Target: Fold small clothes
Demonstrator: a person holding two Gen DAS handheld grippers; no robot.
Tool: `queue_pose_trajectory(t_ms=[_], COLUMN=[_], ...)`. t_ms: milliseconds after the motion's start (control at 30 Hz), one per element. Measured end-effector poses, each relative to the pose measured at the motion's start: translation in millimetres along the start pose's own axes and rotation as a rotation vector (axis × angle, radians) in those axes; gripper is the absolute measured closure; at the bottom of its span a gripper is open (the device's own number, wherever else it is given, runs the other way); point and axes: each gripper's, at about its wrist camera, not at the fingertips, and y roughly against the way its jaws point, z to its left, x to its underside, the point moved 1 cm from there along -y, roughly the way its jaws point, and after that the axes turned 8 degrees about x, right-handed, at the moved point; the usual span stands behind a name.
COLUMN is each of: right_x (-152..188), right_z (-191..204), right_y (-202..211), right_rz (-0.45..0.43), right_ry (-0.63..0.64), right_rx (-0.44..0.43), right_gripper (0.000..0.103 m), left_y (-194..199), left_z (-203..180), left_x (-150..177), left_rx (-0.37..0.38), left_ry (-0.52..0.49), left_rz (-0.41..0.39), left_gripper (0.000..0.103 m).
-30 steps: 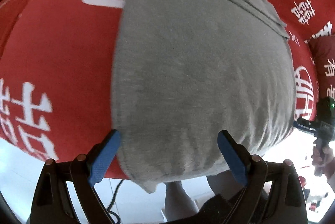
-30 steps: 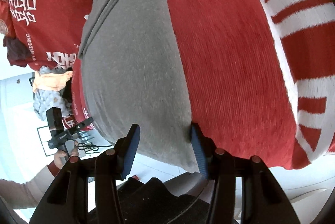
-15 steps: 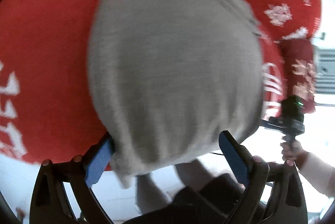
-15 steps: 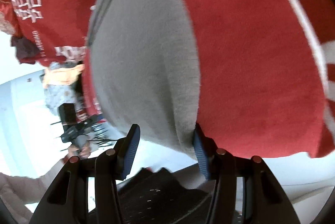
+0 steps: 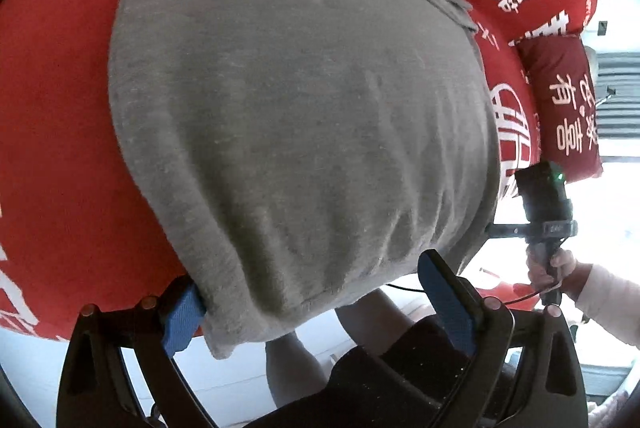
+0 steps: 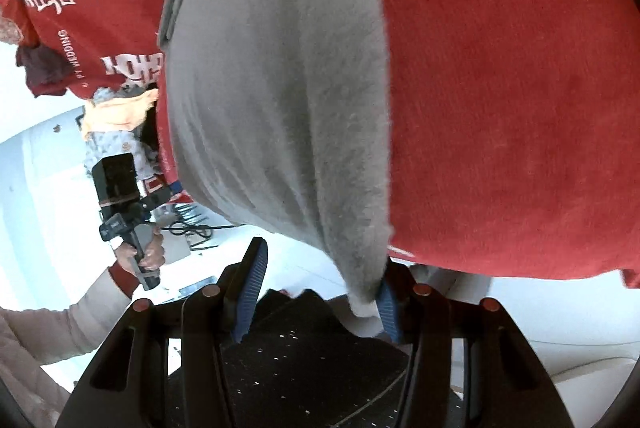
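Left wrist view: The grey garment (image 5: 300, 116) lies spread on a red cover with white characters (image 5: 56, 132), its near hem hanging over the near edge of the surface. The left gripper (image 5: 316, 304) has its jaws spread wide. The left blue pad (image 5: 182, 320) touches the garment's near left corner; the right pad (image 5: 444, 304) stands clear of the fabric. Nothing is clamped. At the right, a hand (image 5: 554, 270) carries the right gripper (image 5: 544, 200) beside the garment's right edge. A red cushion (image 5: 560, 108) lies further right.

Right wrist view: The right gripper (image 6: 320, 294) has its jaws apart. The garment's (image 6: 276, 88) near right corner drapes against the right pad (image 6: 388, 312); the left pad (image 6: 252, 288) is free. No grip is made. At the left, a hand (image 6: 142, 254) carries the left gripper (image 6: 120, 188). A pile of other clothes (image 6: 116, 120) lies behind it.
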Motion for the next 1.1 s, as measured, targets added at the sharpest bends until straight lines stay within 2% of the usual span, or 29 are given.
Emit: queue_pose_trajectory(t_ms=[100, 167, 200, 233, 267, 367, 433, 633, 900, 1100], right_x=[-4, -6, -5, -4, -3, 1, 3, 5, -16, -64], right_z=[6, 4, 2, 0, 0, 1, 2, 29, 60, 90], right_y=[-10, -10, -9, -8, -7, -3, 3, 17, 45, 92], right_rz=[-0.006, -0.004, -0.002, 0.001, 0.000, -0.019, -0.036, -0.112, -0.183, -0.270], right_ry=[-0.010, -0.043, -0.061, -0.072, -0.066, -0.069, -0.073, -0.073, -0.042, -0.006], right_rx=[-0.014, -0.020, -0.009, 0.026, 0.046, 0.024, -0.028, -0.179, -0.340, -0.473], right_gripper=[0.048, 0.049, 0.060, 0.071, 0.095, 0.096, 0.096, 0.096, 0.096, 0.096], left_y=[-5, -5, -5, -1, 2, 12, 21, 45, 80, 114], left_z=[-1, -3, -3, -2, 0, 14, 23, 11, -3, -3], left_x=[1, 0, 0, 0, 1, 1, 0, -3, -33, -85], left_rx=[-0.033, -0.088, -0.105, -0.120, -0.117, -0.094, -0.008, 0.154, 0.291, 0.352], left_ry=[-0.016, -0.018, -0.020, -0.023, -0.029, -0.004, 0.037, 0.057, 0.102, 0.160], left_rz=[0.016, 0.025, 0.026, 0.021, 0.014, 0.012, -0.006, -0.090, -0.219, -0.375], left_gripper=[0.007, 0.022, 0.025, 0.038, 0.058, 0.090, 0.092, 0.092, 0.092, 0.092])
